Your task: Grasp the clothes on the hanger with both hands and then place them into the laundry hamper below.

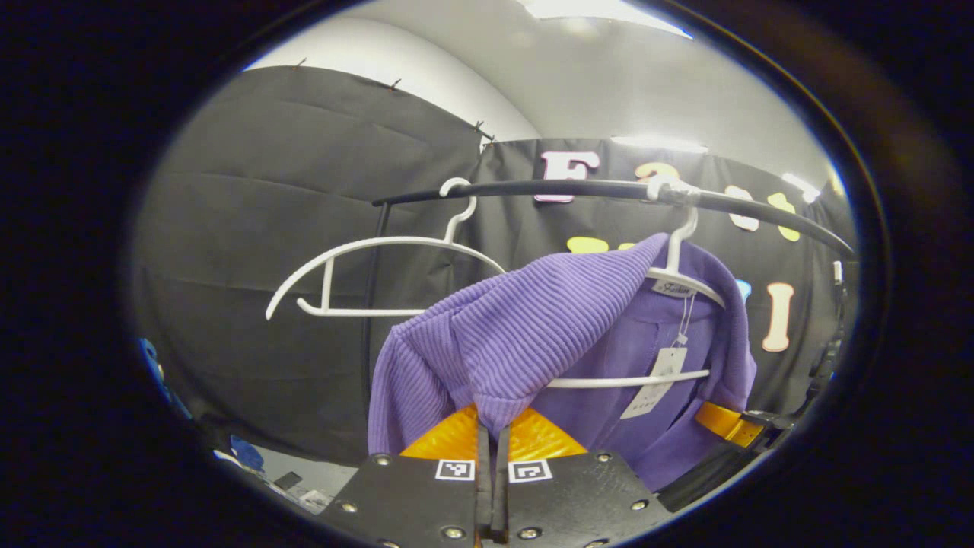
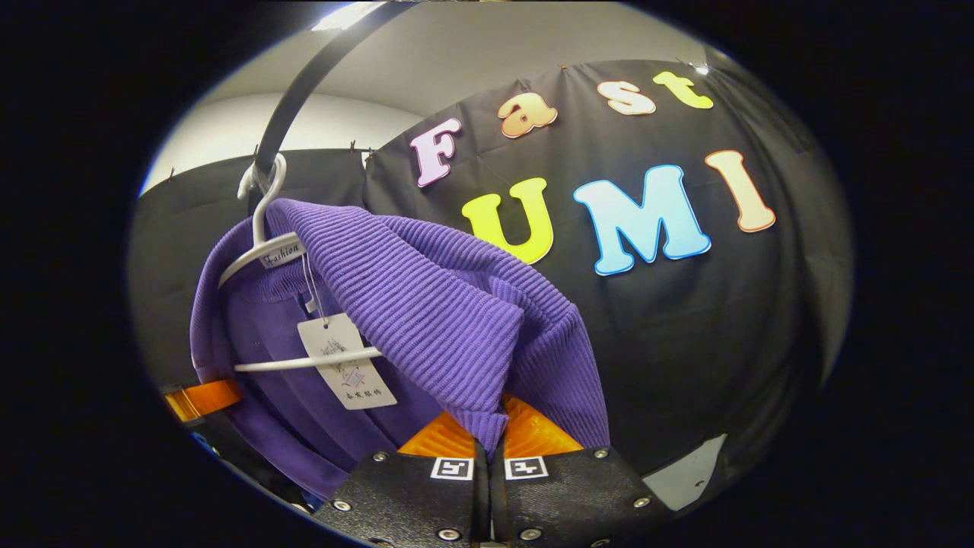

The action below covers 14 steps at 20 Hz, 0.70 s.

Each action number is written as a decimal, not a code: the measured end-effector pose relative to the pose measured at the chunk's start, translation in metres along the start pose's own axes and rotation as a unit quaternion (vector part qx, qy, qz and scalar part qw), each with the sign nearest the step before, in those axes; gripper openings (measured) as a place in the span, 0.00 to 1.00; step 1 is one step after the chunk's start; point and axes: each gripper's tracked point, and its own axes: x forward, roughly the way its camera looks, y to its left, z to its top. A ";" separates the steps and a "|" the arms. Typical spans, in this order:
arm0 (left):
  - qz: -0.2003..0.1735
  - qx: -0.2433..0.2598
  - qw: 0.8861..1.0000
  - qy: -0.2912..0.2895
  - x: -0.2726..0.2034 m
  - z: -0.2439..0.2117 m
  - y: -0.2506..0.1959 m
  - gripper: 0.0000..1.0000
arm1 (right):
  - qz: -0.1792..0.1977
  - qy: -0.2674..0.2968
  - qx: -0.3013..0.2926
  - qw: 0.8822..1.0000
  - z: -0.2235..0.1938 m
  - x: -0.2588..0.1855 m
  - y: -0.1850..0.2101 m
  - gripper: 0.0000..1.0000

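A purple ribbed sweater [image 1: 525, 335] hangs on a white hanger [image 1: 673, 274] from a black rail [image 1: 578, 190]. In the left gripper view my left gripper [image 1: 493, 426] is shut on a fold of the sweater's near shoulder, pulling the knit toward the camera. In the right gripper view the same sweater [image 2: 426, 304] drapes off its hanger [image 2: 262, 243], and my right gripper [image 2: 487, 441] is shut on the edge of the other shoulder. A paper tag [image 2: 346, 361] dangles inside the neck. The other gripper [image 1: 727, 422] shows low behind the sweater. The hamper is out of sight.
An empty white hanger [image 1: 365, 274] hangs on the rail to the left of the sweater in the left gripper view. The rail's upright post [image 1: 373, 304] stands behind it. Black cloth walls close in the booth on all sides.
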 end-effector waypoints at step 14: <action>-0.074 0.049 0.992 -0.092 -0.025 0.103 0.038 0.01 | -0.113 -0.047 -0.033 0.992 0.034 -0.043 -0.012 0.01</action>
